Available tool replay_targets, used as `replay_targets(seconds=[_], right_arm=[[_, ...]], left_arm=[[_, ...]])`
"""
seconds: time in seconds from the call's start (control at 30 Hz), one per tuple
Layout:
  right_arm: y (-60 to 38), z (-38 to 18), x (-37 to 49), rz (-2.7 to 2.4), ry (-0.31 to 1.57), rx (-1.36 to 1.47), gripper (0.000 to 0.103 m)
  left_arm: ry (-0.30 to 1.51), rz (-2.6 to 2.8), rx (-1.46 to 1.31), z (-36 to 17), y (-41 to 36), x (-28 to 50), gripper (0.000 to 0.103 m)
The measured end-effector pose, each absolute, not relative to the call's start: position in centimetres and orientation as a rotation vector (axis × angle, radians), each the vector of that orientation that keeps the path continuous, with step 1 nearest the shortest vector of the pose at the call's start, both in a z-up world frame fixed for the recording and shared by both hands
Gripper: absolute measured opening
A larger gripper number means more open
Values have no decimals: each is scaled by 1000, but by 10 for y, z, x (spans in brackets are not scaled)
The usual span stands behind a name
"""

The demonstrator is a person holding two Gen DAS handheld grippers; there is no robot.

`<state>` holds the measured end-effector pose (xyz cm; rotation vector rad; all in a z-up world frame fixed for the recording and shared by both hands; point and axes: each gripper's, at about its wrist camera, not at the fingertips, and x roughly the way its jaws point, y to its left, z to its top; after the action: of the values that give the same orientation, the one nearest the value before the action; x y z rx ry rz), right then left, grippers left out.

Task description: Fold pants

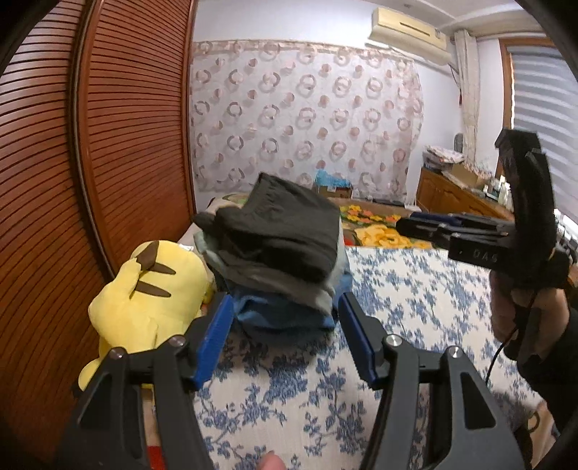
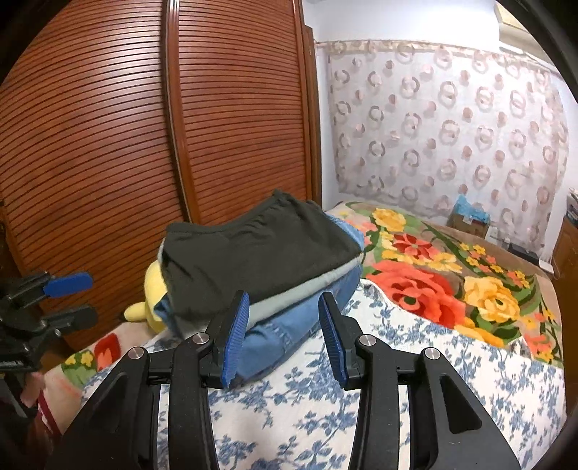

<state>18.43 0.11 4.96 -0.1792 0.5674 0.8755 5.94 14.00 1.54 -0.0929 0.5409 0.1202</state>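
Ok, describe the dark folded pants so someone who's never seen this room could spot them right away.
Find the bed with the blue-flowered sheet, on the side by the slatted wooden wardrobe. A stack of folded clothes sits there beside a yellow plush toy. The dark pants are the top layer, charcoal with an elastic waistband, above grey and blue denim.

Bed (image 2: 415, 379) under blue-flowered sheet, bearing stack of folded pants (image 2: 260, 260), yellow plush toy (image 1: 144, 300), bright floral blanket (image 2: 451, 274).

Bedroom with a big slatted wooden wardrobe (image 1: 108, 144), pale walls, a ring-patterned curtain (image 1: 307, 115), an air conditioner (image 1: 408, 34) up high, a blinded window (image 1: 545, 108) and a low wooden cabinet (image 1: 451, 195)
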Motion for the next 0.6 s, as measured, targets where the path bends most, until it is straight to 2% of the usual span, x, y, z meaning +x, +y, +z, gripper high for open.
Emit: replay_targets(seconds=[0.2, 0.6], right_arm=[[-22, 46, 157, 827, 561, -177, 52], [-100, 50, 109, 690, 521, -133, 62]], left_arm=[[563, 74, -83, 6, 118, 54, 60], [571, -35, -64, 6, 67, 54, 60]])
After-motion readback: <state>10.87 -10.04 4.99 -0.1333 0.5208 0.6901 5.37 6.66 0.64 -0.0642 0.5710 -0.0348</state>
